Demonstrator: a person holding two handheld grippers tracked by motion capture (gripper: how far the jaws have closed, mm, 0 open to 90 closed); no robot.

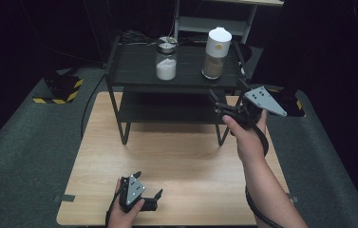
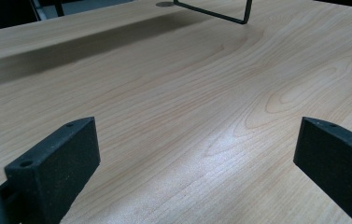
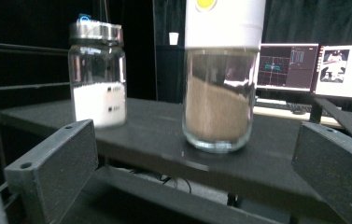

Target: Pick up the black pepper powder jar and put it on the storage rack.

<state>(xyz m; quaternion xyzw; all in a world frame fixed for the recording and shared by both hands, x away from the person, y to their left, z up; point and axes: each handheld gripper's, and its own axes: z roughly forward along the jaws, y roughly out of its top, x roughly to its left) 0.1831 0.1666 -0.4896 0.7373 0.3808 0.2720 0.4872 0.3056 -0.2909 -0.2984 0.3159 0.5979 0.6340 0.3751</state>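
Note:
A glass jar of brown powder with a tall white cap (image 1: 216,53) stands at the right of the black shelf's top board (image 1: 138,66). Left of it is a glass jar of white powder with a metal lid (image 1: 166,59). My right gripper (image 1: 226,93) is held up at the shelf's front right corner, open, just short of the brown jar. In the right gripper view the brown jar (image 3: 218,102) stands between the spread jaws, and the white-powder jar (image 3: 98,77) is off to the left. My left gripper (image 1: 148,184) rests low over the wooden table (image 2: 187,84), open with nothing in it.
The black two-level shelf stands on thin metal legs (image 2: 220,14) at the table's far half, with a lower board (image 1: 167,108). Lit monitors (image 3: 337,70) glow behind the shelf. Grey floor mats (image 1: 24,142) surround the table.

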